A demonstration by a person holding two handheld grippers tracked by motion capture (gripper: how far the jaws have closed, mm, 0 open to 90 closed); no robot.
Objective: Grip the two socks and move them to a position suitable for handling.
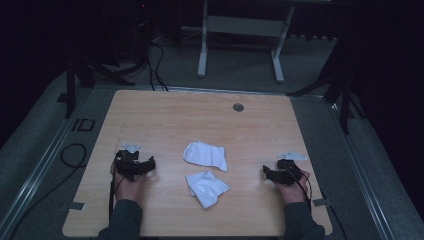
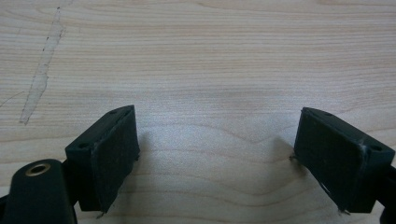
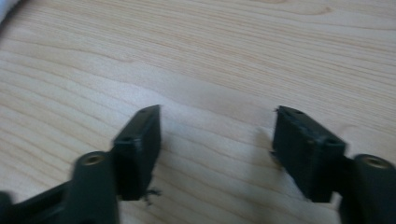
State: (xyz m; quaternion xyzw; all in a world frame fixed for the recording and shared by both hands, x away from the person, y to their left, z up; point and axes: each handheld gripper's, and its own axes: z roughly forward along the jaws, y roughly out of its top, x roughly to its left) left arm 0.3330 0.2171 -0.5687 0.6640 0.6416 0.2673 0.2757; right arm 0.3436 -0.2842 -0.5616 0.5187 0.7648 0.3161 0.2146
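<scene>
Two crumpled white cloths mid-table on a light wooden table with a grommet hole.

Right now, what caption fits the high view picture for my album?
Two white cloths lie on a wooden table between the open left gripper and right gripper.

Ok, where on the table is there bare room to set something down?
The far half of the light wooden table is bare up to the round grey grommet. Bare strips also lie between the two crumpled white cloths and the left gripper and right gripper. The centre is crowded.
</scene>
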